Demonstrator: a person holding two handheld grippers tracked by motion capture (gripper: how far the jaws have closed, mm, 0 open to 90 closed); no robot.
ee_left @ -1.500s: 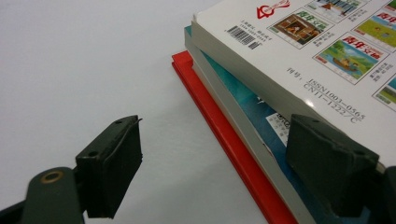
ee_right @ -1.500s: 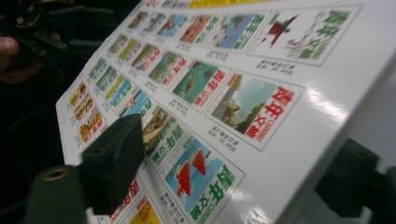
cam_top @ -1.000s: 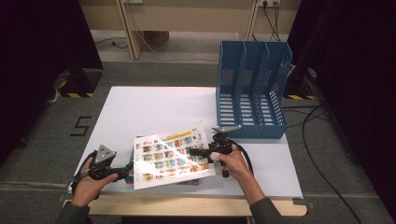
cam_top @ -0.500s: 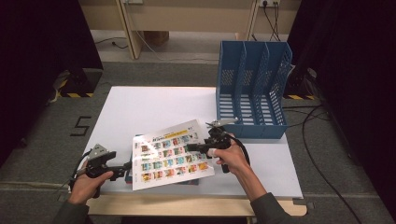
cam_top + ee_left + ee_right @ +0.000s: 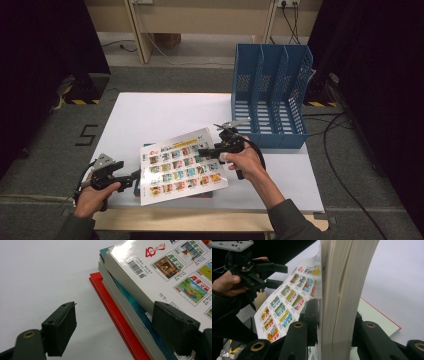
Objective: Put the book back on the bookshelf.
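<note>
Since the earlier frame, my right tool (image 5: pixel 216 150), its jaws having just closed further, had clamped the top magazine (image 5: pixel 182 166) by its edge and tilted it up off the stack (image 5: pixel 120 312). My left tool (image 5: pixel 131 180) stood unclenched beside the stack's corner, grasping nothing. That lift was done; carrying the magazine right and back to the blue file rack (image 5: pixel 270 95) was left. I counted one rack with three slots, one raised magazine, roughly three books beneath it on the white counter (image 5: pixel 150 115).
</note>
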